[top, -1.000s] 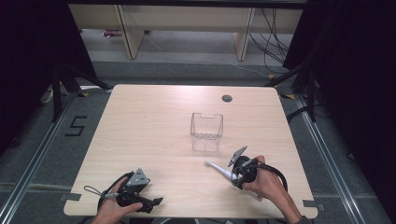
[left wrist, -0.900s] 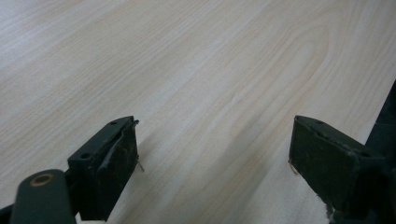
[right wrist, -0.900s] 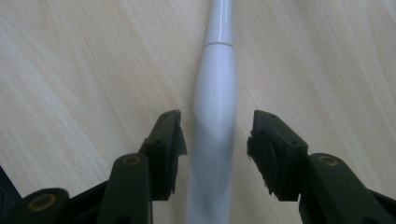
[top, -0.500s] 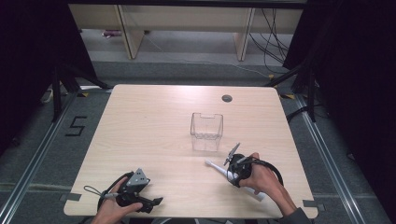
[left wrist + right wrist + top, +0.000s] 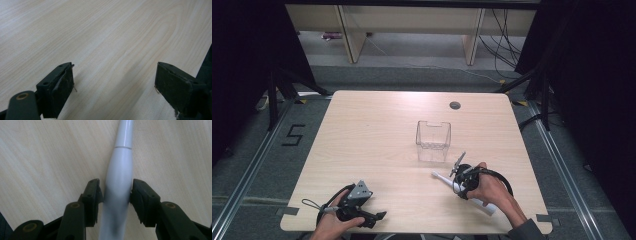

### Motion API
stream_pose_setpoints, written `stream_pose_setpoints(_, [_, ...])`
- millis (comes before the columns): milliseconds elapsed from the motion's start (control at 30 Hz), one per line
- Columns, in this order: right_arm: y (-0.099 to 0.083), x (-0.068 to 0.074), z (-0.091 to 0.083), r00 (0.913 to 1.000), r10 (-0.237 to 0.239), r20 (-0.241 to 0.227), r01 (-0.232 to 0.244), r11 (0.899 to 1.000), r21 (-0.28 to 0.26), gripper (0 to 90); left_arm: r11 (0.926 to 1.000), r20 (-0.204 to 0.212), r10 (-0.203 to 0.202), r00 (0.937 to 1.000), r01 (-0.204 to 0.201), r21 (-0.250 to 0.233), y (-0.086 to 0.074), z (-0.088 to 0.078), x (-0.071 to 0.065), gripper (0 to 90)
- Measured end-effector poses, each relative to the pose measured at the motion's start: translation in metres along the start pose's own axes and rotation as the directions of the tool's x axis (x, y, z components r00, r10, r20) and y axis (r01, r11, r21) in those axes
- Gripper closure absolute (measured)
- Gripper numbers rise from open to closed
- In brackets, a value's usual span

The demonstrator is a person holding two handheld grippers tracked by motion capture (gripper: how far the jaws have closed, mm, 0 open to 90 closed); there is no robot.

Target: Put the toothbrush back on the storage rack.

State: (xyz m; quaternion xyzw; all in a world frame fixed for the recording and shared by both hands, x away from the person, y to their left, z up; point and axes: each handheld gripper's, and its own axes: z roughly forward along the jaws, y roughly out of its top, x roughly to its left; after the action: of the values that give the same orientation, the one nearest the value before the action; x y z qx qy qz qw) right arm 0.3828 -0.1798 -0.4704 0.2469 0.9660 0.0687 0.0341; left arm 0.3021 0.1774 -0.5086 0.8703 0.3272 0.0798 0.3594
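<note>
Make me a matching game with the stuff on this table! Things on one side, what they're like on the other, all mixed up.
Things:
1. white electric toothbrush
2. clear plastic box
3. left gripper
4. right gripper

States:
A. jaws wide apart over bare wood
B. lying flat on the table
C. jaws closing around a white handle
D. standing empty mid-table

Pairs: 1-B, 2-D, 3-A, 4-C

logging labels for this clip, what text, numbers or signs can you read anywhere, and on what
"5": a dark figure marked on the grey floor left of the table.
The white toothbrush-like handle between the right gripper's fingers shows no print or brand.
The clear plastic box carries no label that I can see.
The left gripper and bare tabletop show no writing.
The items on the far shelf are too small and blurred to read.
</note>
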Motion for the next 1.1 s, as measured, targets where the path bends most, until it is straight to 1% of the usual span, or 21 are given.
stream_pose_setpoints(33, [0.0006, 0.0004, -0.0007, 1.0000, 0.006, -0.002, -0.006, 1.000, 0.006, 57.9, 1.0000, 0.000, -0.001, 1.0000, 0.001, -0.001, 0.0000, 0.0001, -0.0002, 14.8])
stream_pose_setpoints(100, [0.0010, -0.0016, 0.0006, 0.9999, -0.013, 0.000, 0.013, 1.000, 0.010, 58.5, 0.9999, 0.008, -0.013, 0.9999, 0.013, -0.010, -0.0001, 0.0007, -0.0012, 14.8])
stream_pose_setpoints(133, [0.0014, -0.0014, 0.0004, 1.0000, -0.010, 0.002, 0.010, 1.000, 0.011, 58.6, 0.9998, 0.009, -0.014, 0.9999, 0.014, -0.011, -0.0001, 0.0007, -0.0012, 14.9])
stream_pose_setpoints(167, [0.0019, -0.0009, 0.0001, 1.0000, -0.007, 0.005, 0.007, 1.000, 0.013, 58.8, 1.0000, 0.002, 0.002, 1.0000, -0.002, 0.002, 0.0000, 0.0000, 0.0000, 14.8])
stream_pose_setpoints(233, [0.0028, -0.0009, -0.0005, 1.0000, -0.009, -0.002, 0.010, 1.000, 0.017, 59.2, 0.9999, 0.008, -0.012, 0.9999, 0.012, -0.010, -0.0001, 0.0006, -0.0011, 14.8])
stream_pose_setpoints(300, [0.0038, 0.0010, -0.0016, 0.9999, 0.008, 0.007, -0.009, 1.000, 0.029, 59.5, 0.9998, 0.009, -0.013, 0.9999, 0.014, -0.012, -0.0001, 0.0007, -0.0012, 14.8])
stream_pose_setpoints(367, [0.0050, 0.0010, -0.0010, 1.0000, -0.004, -0.005, 0.004, 1.000, 0.028, 59.7, 1.0000, 0.000, -0.002, 1.0000, 0.002, -0.001, -0.0001, 0.0001, -0.0003, 14.8])
stream_pose_setpoints(433, [0.0054, 0.0019, 0.0004, 0.9999, 0.015, 0.000, -0.015, 0.999, 0.040, 59.8, 1.0000, 0.000, 0.000, 1.0000, 0.000, -0.001, 0.0000, -0.0001, -0.0002, 14.8])
stream_pose_setpoints(467, [0.0058, -0.0007, 0.0018, 0.9998, -0.022, 0.002, 0.022, 0.999, 0.035, 60.1, 1.0000, 0.001, -0.001, 1.0000, 0.001, -0.002, 0.0001, -0.0001, -0.0002, 14.8])
stream_pose_setpoints(500, [0.0058, -0.0007, 0.0018, 0.9998, -0.022, 0.002, 0.022, 0.999, 0.035, 60.1, 1.0000, 0.001, -0.001, 1.0000, 0.001, -0.002, 0.0001, -0.0001, -0.0002, 14.8])
stream_pose_setpoints(533, [0.0065, 0.0020, 0.0012, 0.9999, 0.015, -0.001, -0.015, 0.999, 0.050, 60.2, 1.0000, 0.001, -0.001, 1.0000, 0.001, -0.001, 0.0001, -0.0001, -0.0002, 14.8])
stream_pose_setpoints(567, [0.0070, 0.0004, 0.0021, 0.9999, -0.007, -0.010, 0.008, 0.999, 0.052, 60.3, 1.0000, 0.001, 0.002, 1.0000, -0.002, 0.002, 0.0001, -0.0002, 0.0000, 14.8])
stream_pose_setpoints(600, [0.0071, 0.0010, 0.0016, 1.0000, 0.006, -0.007, -0.006, 0.998, 0.057, 60.5, 1.0000, 0.003, -0.003, 1.0000, 0.003, 0.000, 0.0000, 0.0000, -0.0004, 14.9])
stream_pose_setpoints(633, [0.0070, -0.0012, 0.0031, 0.9998, -0.014, -0.014, 0.015, 0.998, 0.054, 60.6, 1.0000, 0.002, -0.004, 1.0000, 0.004, -0.002, -0.0001, 0.0002, -0.0005, 14.9])
stream_pose_setpoints(667, [0.0075, -0.0002, 0.0030, 0.9999, 0.003, -0.015, -0.002, 0.998, 0.069, 60.9, 1.0000, 0.000, -0.001, 1.0000, 0.001, -0.001, 0.0001, 0.0000, -0.0002, 14.8])
stream_pose_setpoints(700, [0.0074, -0.0008, 0.0038, 1.0000, 0.000, -0.001, 0.000, 0.997, 0.081, 61.4, 1.0000, 0.001, -0.002, 1.0000, 0.002, -0.001, 0.0000, 0.0000, -0.0001, 14.9])
stream_pose_setpoints(833, [0.0077, -0.0016, 0.0051, 1.0000, 0.000, -0.010, 0.001, 0.996, 0.086, 63.8, 1.0000, 0.004, 0.001, 1.0000, -0.001, -0.003, 0.0000, -0.0002, -0.0003, 14.8])
stream_pose_setpoints(867, [0.0081, -0.0013, 0.0050, 0.9997, 0.012, -0.023, -0.010, 0.996, 0.083, 64.4, 1.0000, 0.012, 0.005, 0.9999, -0.005, -0.002, 0.0001, -0.0008, -0.0004, 14.8])
stream_pose_setpoints(900, [0.0085, -0.0026, 0.0052, 0.9993, 0.002, -0.036, 0.001, 0.997, 0.081, 65.0, 1.0000, 0.011, 0.004, 0.9999, -0.004, -0.002, 0.0002, -0.0009, -0.0003, 14.8])
stream_pose_setpoints(1000, [0.0097, -0.0018, 0.0052, 0.9995, -0.001, -0.032, 0.004, 0.996, 0.090, 66.0, 0.9999, 0.008, -0.011, 0.9999, 0.011, -0.008, -0.0001, 0.0005, -0.0008, 14.8])
stream_pose_setpoints(1100, [0.0102, -0.0019, 0.0047, 0.9992, 0.019, -0.034, -0.015, 0.995, 0.100, 66.1, 1.0000, 0.002, 0.002, 1.0000, -0.002, -0.001, 0.0002, -0.0001, 0.0000, 14.8])
